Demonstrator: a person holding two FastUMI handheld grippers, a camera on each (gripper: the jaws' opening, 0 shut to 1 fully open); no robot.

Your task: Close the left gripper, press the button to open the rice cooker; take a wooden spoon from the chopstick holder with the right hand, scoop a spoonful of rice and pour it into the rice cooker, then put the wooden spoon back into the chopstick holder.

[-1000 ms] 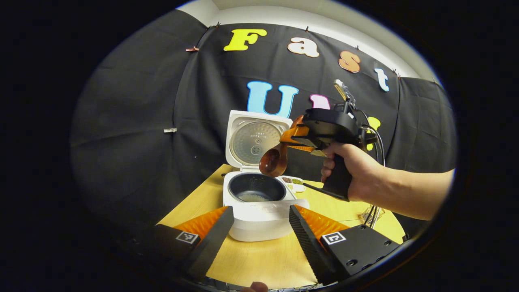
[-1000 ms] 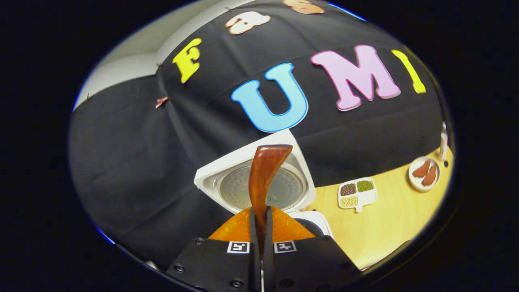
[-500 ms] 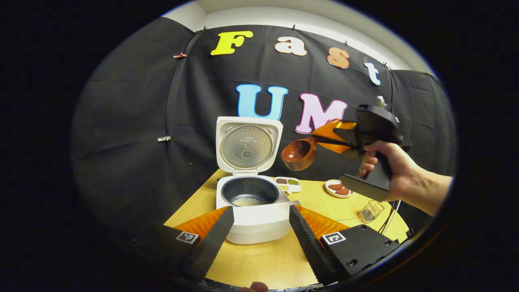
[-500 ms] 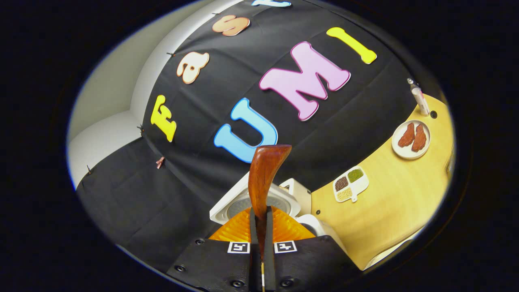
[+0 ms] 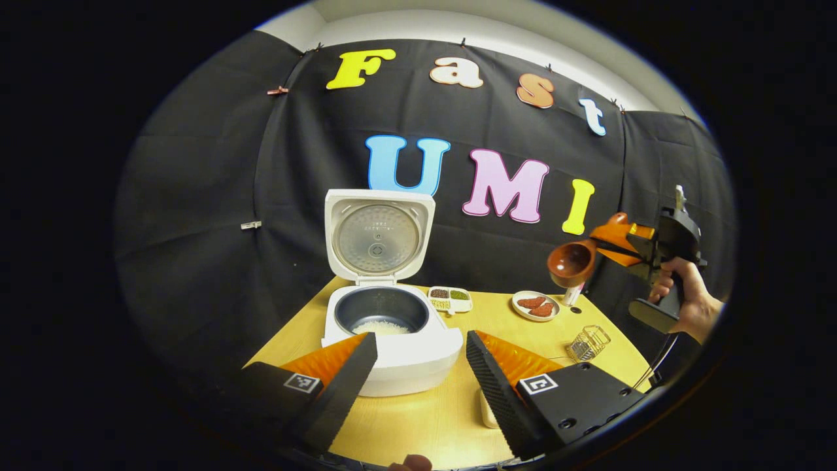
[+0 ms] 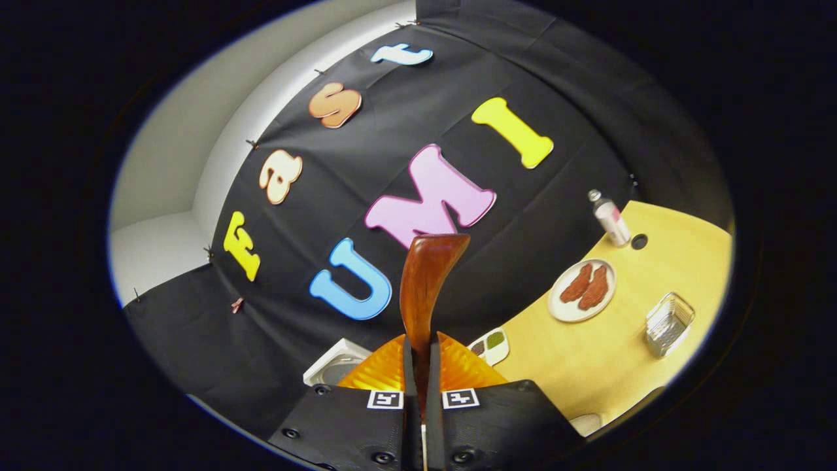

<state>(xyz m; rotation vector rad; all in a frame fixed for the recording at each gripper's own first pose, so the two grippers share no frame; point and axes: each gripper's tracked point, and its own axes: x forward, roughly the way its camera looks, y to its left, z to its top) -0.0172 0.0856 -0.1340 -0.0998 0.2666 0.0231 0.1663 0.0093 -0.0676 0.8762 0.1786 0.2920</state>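
Wooden spoon [image 5: 571, 263] is clamped in right gripper [image 6: 418, 386], frame right; left gripper [image 5: 418, 373] is held apart. Chopstick holder [image 5: 588, 342] should be approached w/ handle down, slowly.

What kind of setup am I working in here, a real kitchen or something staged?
Likely a staged kitchen booth: a wooden table against a black cloth wall, with an open rice cooker, a plate of food and a wire chopstick holder.

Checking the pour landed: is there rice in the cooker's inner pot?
Yes, in the left gripper view a pale heap of rice lies at the bottom of the open rice cooker.
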